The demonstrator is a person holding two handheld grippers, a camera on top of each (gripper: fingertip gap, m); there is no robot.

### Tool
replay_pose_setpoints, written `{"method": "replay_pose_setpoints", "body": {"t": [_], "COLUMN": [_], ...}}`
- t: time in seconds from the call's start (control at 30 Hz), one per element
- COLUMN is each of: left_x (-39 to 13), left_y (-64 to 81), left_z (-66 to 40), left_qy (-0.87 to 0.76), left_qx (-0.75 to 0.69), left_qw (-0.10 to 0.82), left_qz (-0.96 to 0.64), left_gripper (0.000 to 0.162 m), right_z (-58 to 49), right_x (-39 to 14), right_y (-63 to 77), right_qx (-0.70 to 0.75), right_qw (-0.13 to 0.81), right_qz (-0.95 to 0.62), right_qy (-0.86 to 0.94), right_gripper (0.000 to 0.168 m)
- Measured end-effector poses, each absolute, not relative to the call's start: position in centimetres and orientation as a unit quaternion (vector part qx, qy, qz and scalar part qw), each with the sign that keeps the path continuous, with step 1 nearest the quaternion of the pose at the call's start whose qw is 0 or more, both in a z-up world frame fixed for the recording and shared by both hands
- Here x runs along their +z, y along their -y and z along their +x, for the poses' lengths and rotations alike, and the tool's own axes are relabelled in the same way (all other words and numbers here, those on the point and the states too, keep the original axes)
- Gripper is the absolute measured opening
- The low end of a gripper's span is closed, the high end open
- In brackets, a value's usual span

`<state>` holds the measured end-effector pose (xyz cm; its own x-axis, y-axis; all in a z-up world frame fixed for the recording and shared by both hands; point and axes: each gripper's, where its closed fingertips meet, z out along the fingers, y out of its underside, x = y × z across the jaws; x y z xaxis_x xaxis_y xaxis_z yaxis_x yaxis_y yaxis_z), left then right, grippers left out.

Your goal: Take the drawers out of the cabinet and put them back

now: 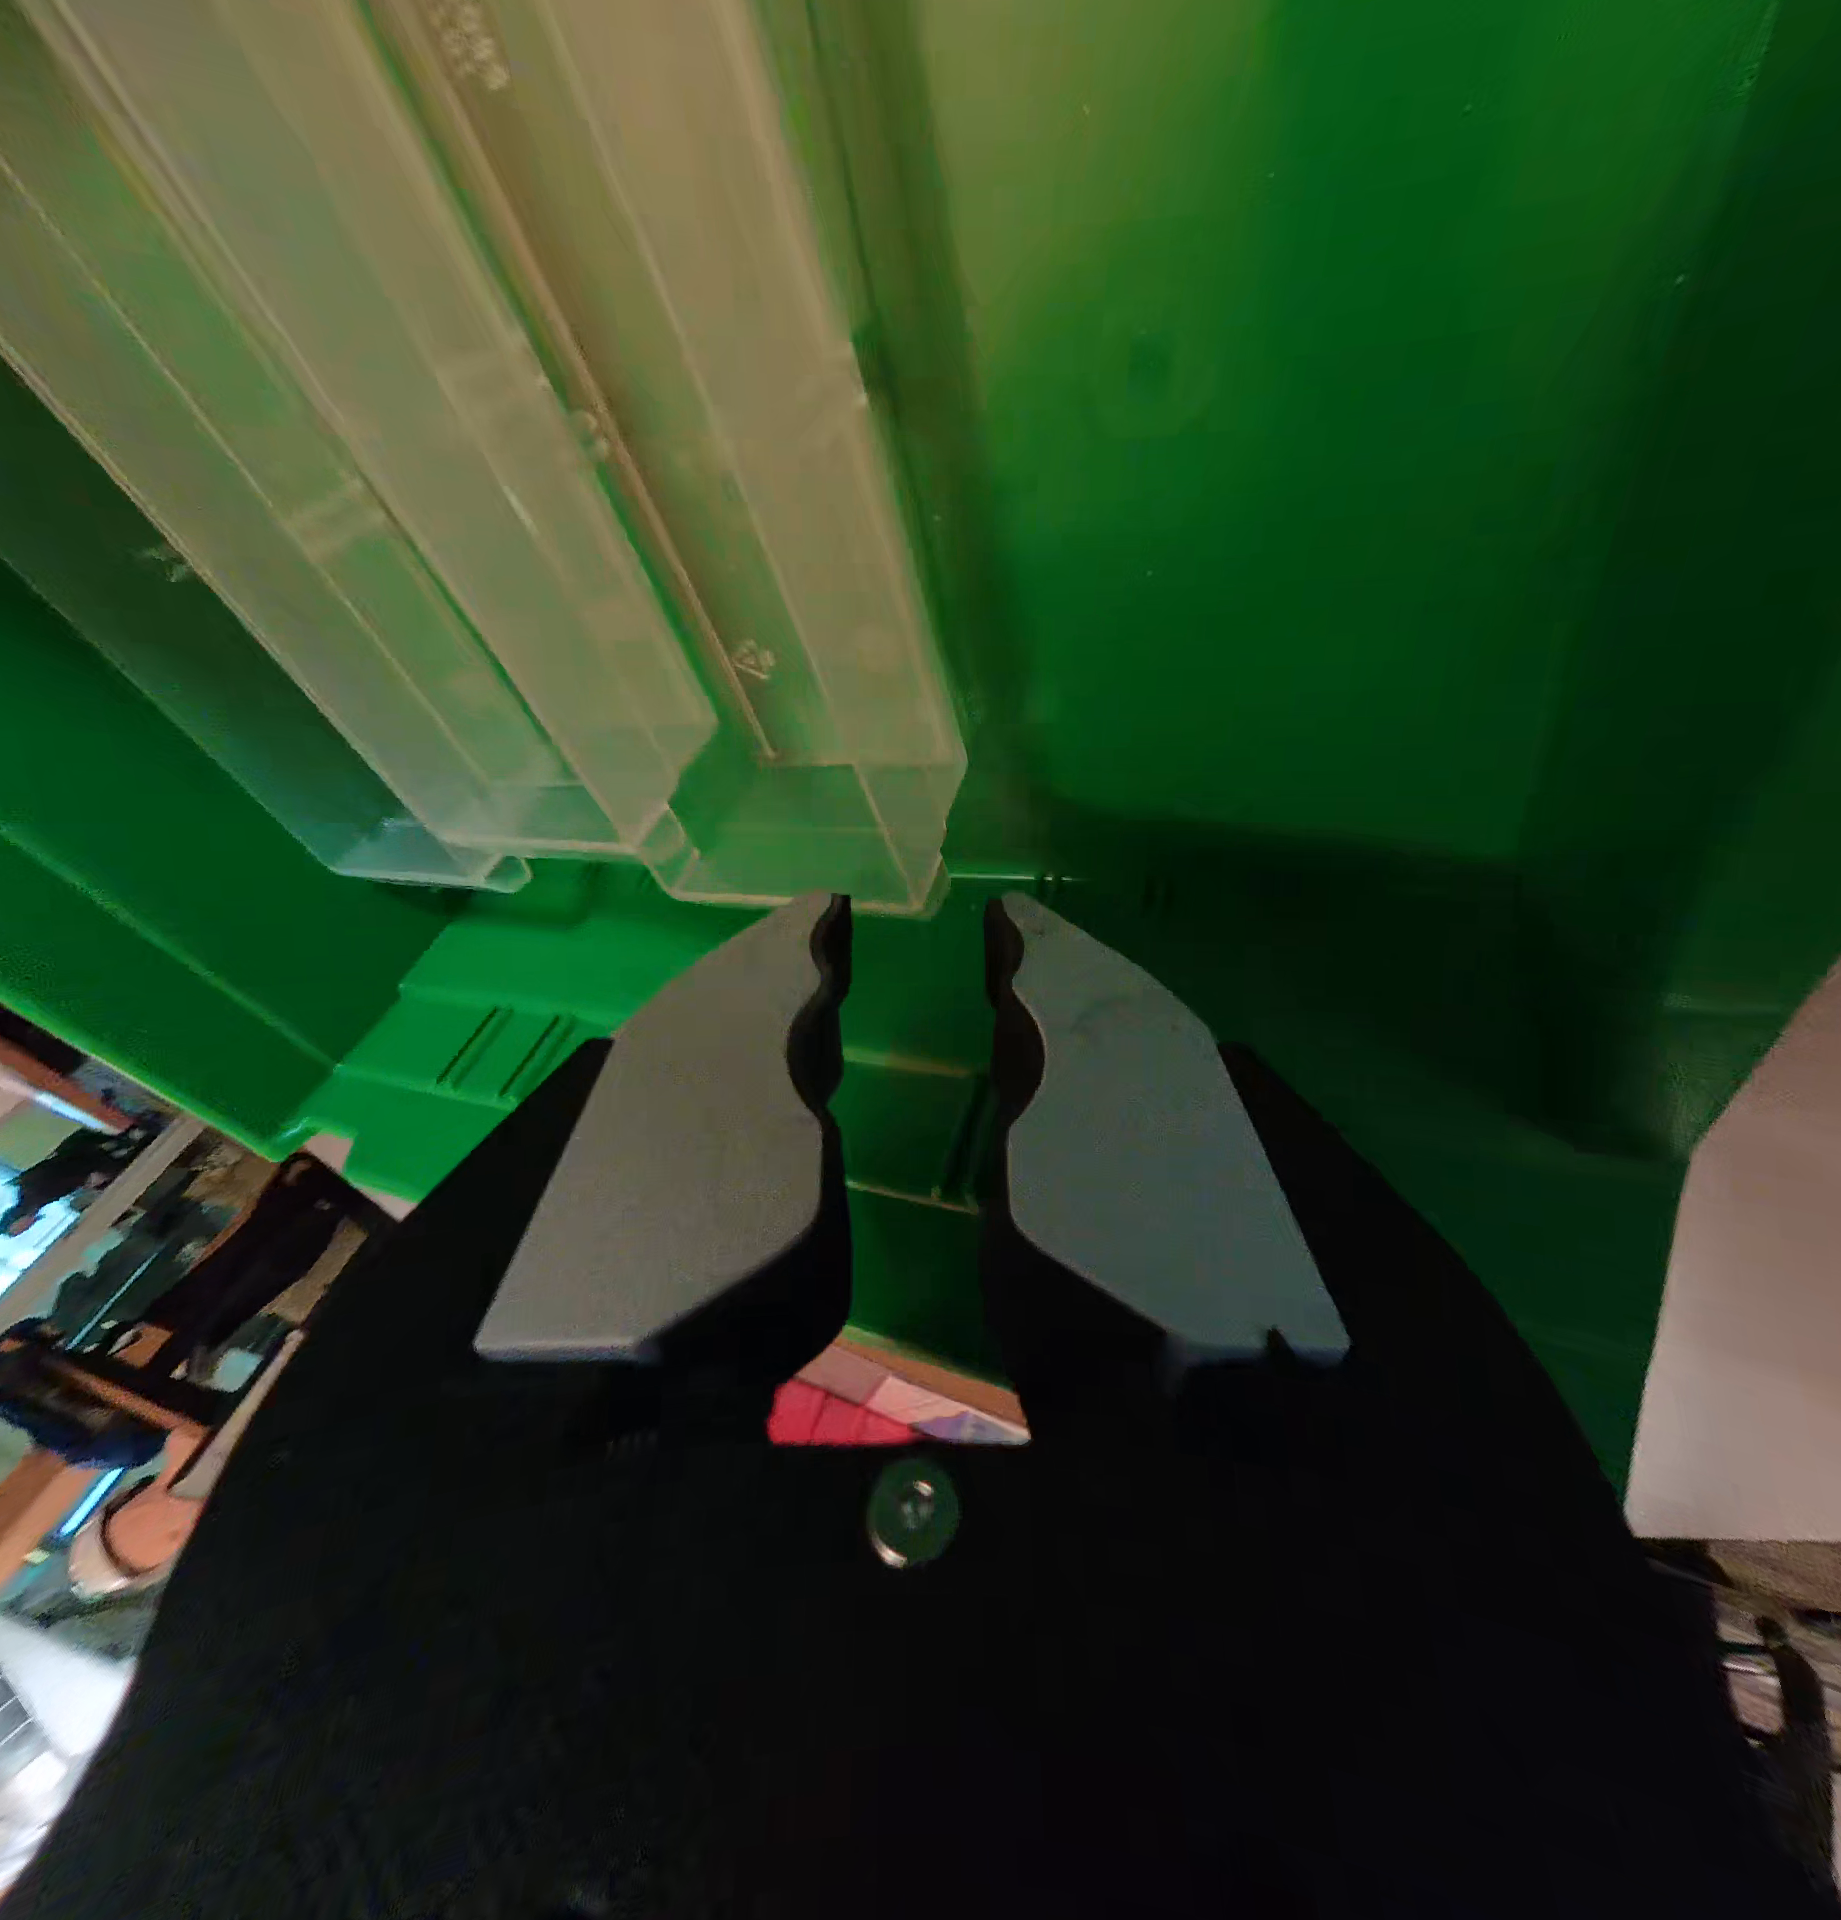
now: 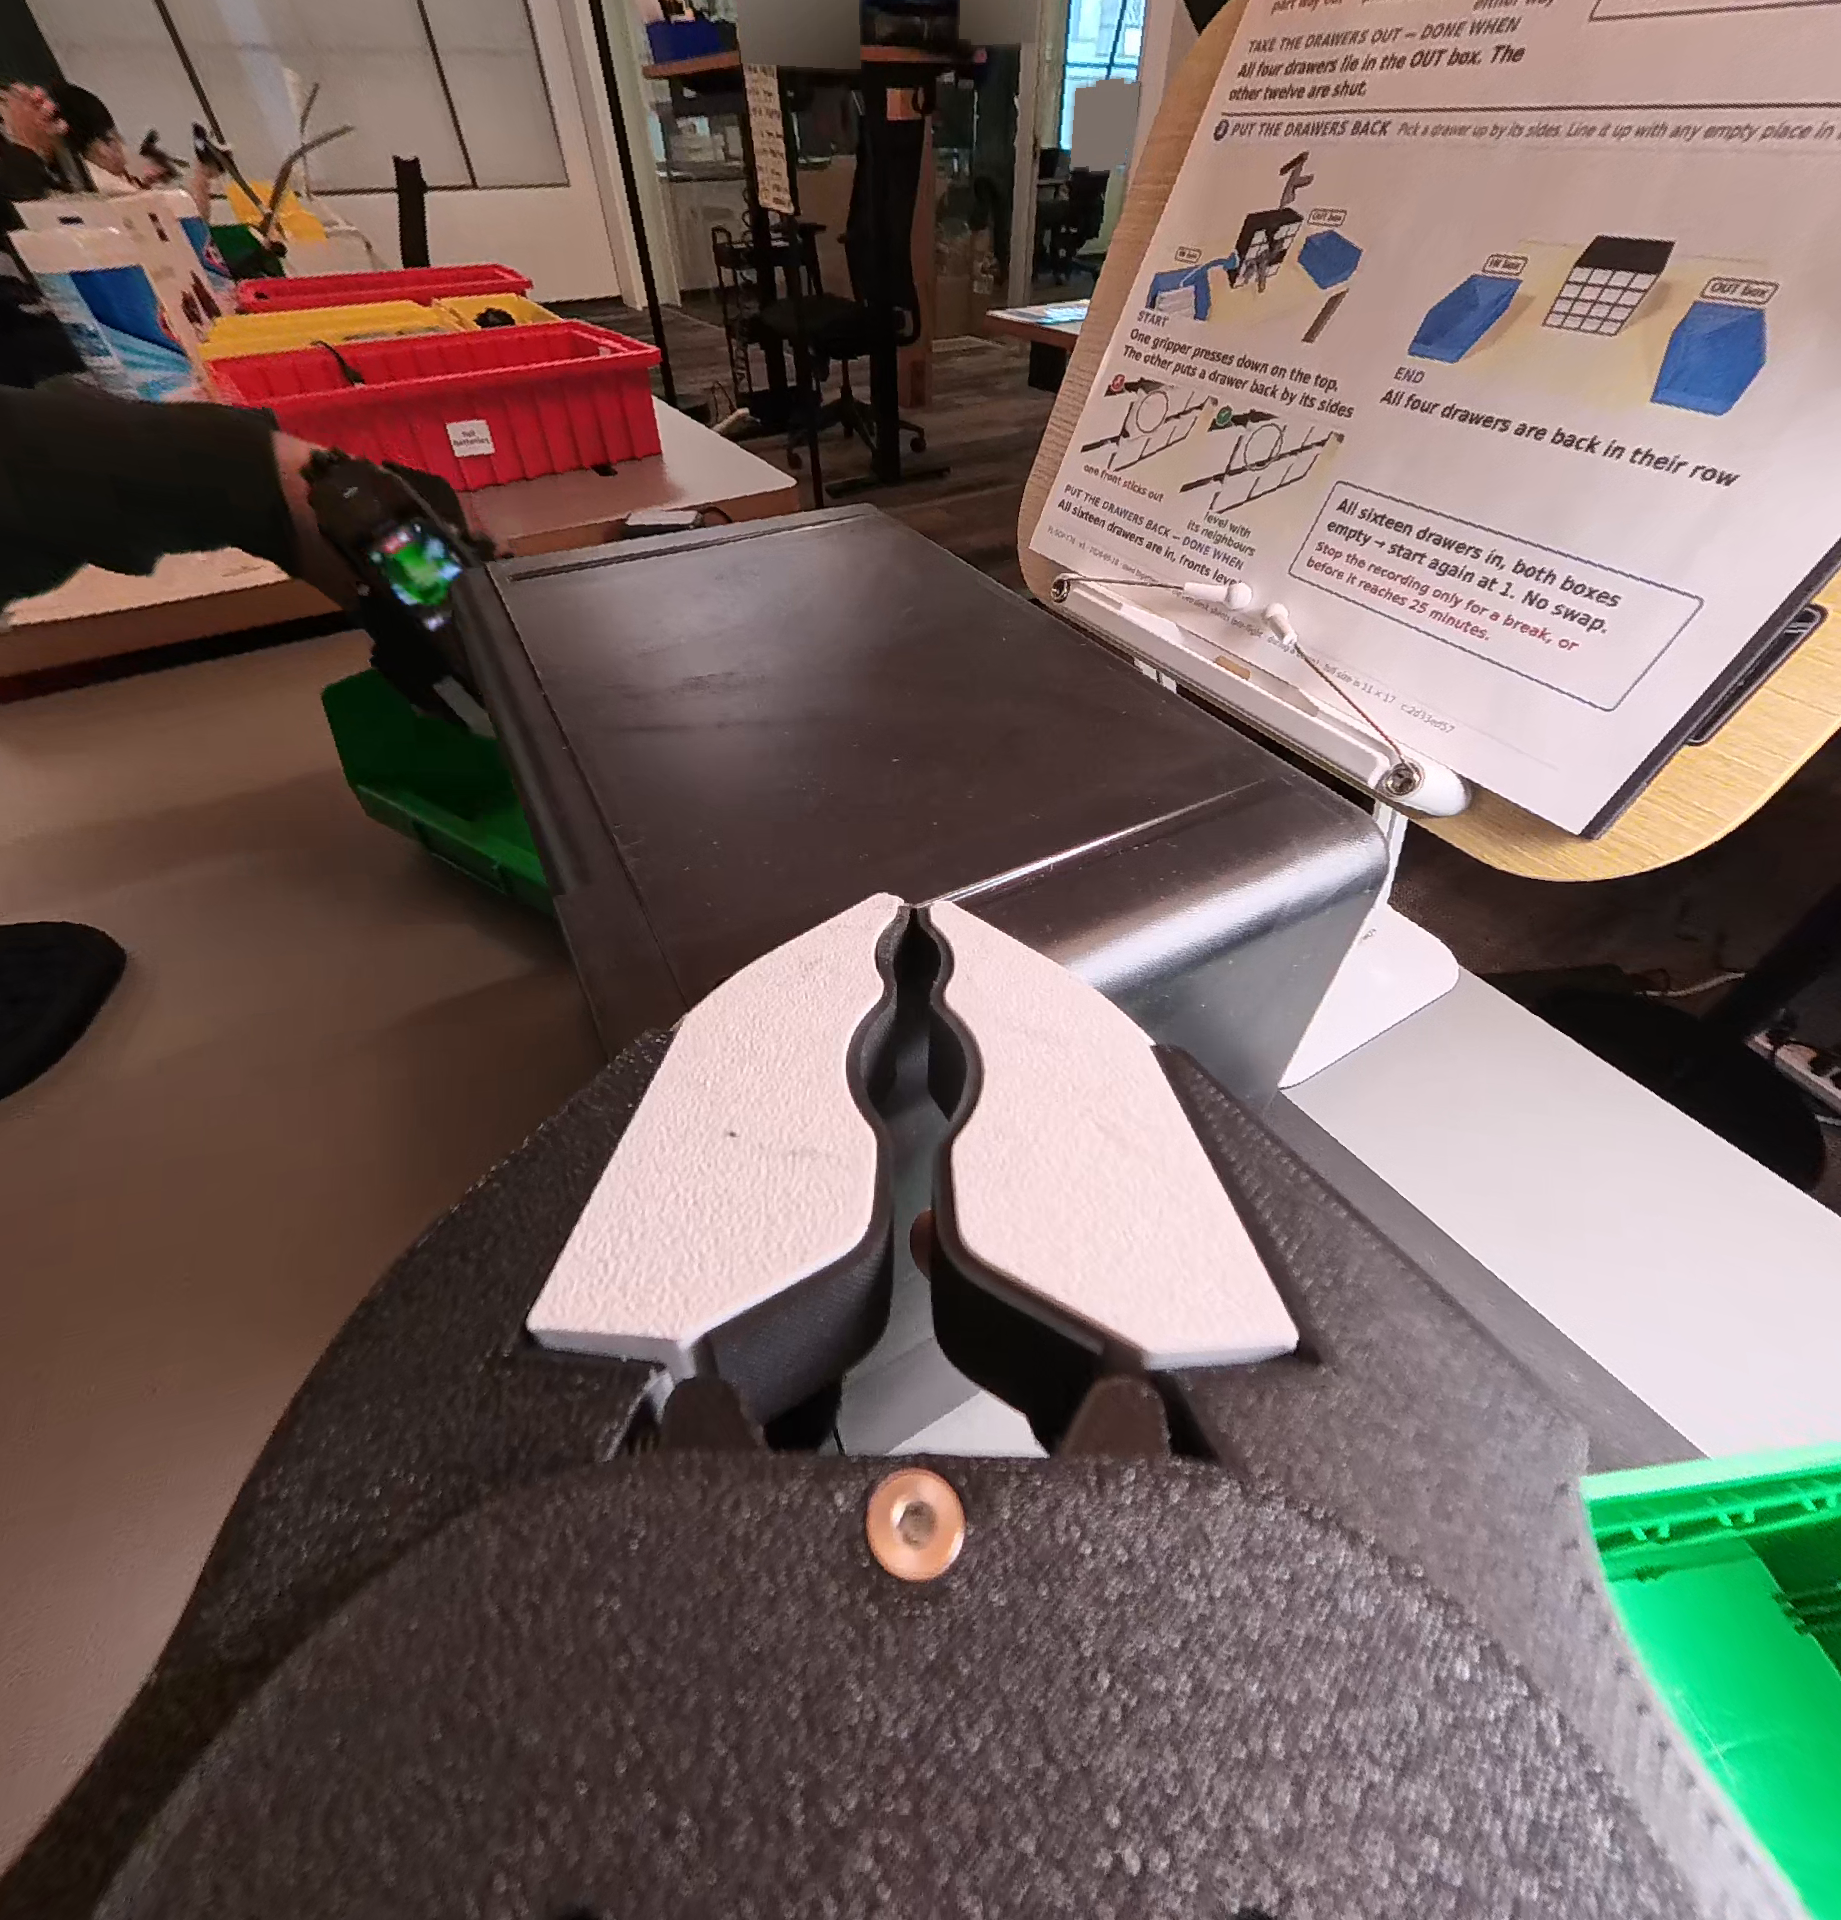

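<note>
In the left wrist view, clear plastic drawers (image 1: 604,582) lie side by side in a green bin (image 1: 1311,520). My left gripper (image 1: 918,914) is open by a narrow gap, its tips at the near end of the rightmost drawer (image 1: 822,831), with only green bin showing between the fingers. In the right wrist view, my right gripper (image 2: 911,920) is shut and empty, its tips on the near end of the black cabinet's top (image 2: 843,707). The left gripper (image 2: 412,582), held by a hand, shows at the cabinet's far left over that green bin (image 2: 428,769). The cabinet's drawer fronts are hidden.
An instruction sheet on a wooden stand (image 2: 1467,416) stands right of the cabinet. A second green bin (image 2: 1757,1642) is at the lower right. Red (image 2: 459,395) and yellow bins (image 2: 324,327) sit on a farther table. A black mat (image 2: 22,997) lies at the left.
</note>
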<state>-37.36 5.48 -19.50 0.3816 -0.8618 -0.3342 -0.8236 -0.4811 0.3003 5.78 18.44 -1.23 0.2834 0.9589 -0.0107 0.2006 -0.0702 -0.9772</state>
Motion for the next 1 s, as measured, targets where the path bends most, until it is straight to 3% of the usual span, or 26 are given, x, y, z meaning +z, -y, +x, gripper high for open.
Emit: {"method": "replay_pose_setpoints", "body": {"t": [0.2,0.27,0.33,0.43,0.7,0.8,1.0], "left_x": [-19.3,-19.1,-18.7,-17.8,-18.2,-19.0,-21.0], "left_y": [-4.7,-4.0,-3.6,-3.8,-5.8,-6.3,-4.8], "left_z": [-36.1,-34.2,-32.1,-32.4,-37.2,-38.1,-37.9], "left_qy": [0.515,0.513,0.504,0.515,0.600,0.621,0.618], "left_qx": [-0.210,-0.166,-0.113,-0.137,-0.292,-0.320,-0.288], "left_qw": [0.038,0.014,-0.021,-0.038,0.039,0.087,0.153], "left_qz": [0.830,0.842,0.856,0.845,0.744,0.710,0.716], "left_gripper": [0.000,0.000,0.002,0.018,0.044,0.044,0.027], "right_z": [5.8,5.8,5.8,5.8,5.8,5.8,5.8], "right_x": [-1.2,-1.2,-1.2,-1.2,-1.2,-1.2,-1.2], "right_y": [-18.4,-18.4,-18.4,-18.4,-18.4,-18.4,-18.4], "right_qx": [0.386,0.385,0.383,0.380,0.381,0.382,0.387], "right_qw": [0.498,0.498,0.499,0.500,0.501,0.502,0.500], "right_qz": [-0.623,-0.623,-0.624,-0.625,-0.624,-0.622,-0.619], "right_qy": [0.463,0.464,0.464,0.464,0.463,0.464,0.466], "right_gripper": [0.000,0.000,0.000,0.000,0.000,0.000,0.000]}}
